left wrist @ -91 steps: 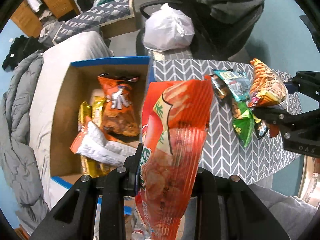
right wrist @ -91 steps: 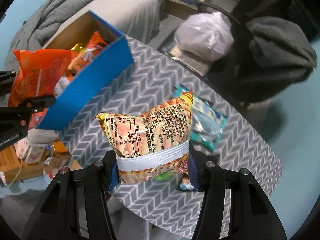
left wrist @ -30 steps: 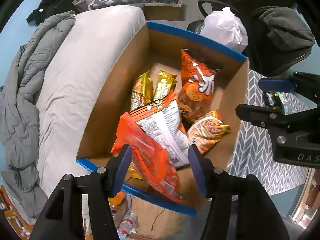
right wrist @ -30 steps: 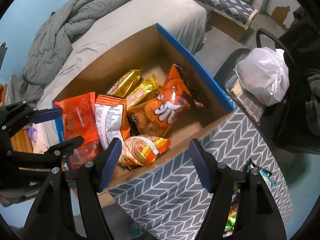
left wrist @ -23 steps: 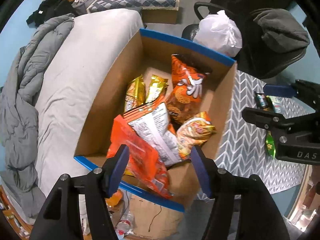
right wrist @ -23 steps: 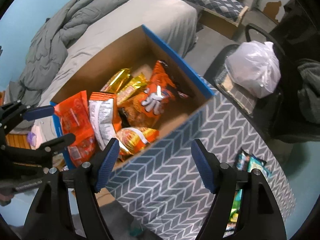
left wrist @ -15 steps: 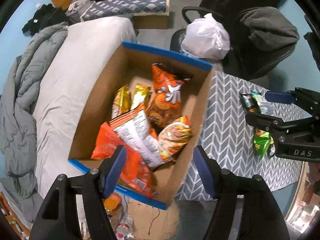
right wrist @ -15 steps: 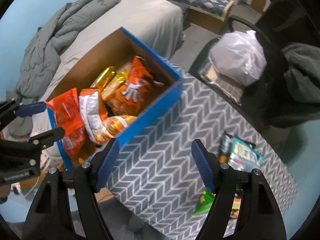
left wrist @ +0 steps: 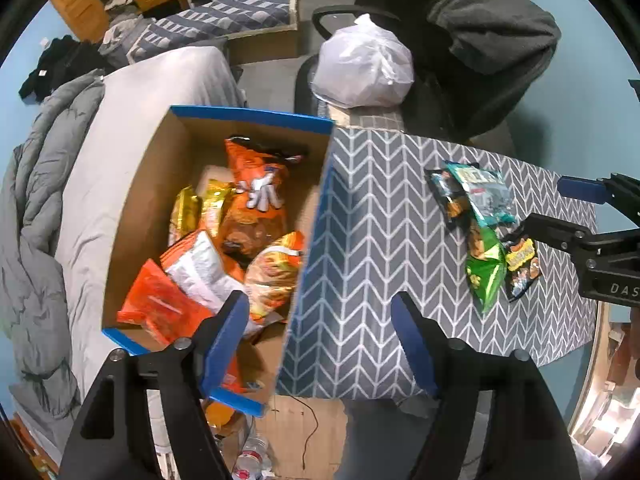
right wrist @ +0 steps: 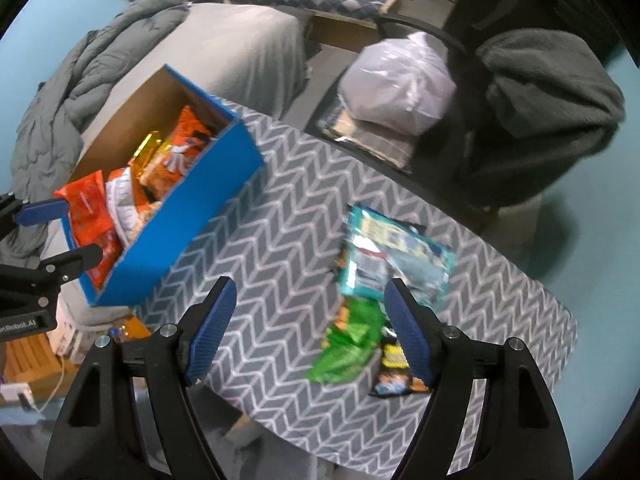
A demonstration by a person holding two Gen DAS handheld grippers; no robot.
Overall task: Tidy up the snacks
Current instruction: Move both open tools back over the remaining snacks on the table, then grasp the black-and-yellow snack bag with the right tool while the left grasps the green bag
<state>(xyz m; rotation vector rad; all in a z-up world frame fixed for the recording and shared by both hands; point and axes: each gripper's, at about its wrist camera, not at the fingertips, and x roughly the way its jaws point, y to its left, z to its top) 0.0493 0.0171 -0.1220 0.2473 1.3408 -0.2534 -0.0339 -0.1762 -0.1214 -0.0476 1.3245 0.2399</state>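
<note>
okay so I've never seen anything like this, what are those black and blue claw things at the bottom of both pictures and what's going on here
They are hand-held grabbers: a person holds one two-finger clamp in each hand, and each carries a wide-angle camera looking along its fingers. One picture comes from the left gripper, the other from the right gripper. Both are open and hold nothing. Each also shows at the edge of the other's picture. On the grey chevron-patterned table stands a blue-sided cardboard box with orange, gold and white snack bags inside. Loose on the cloth lie a teal snack packet, a green snack packet and a small dark snack packet, waiting to be sorted.
</note>
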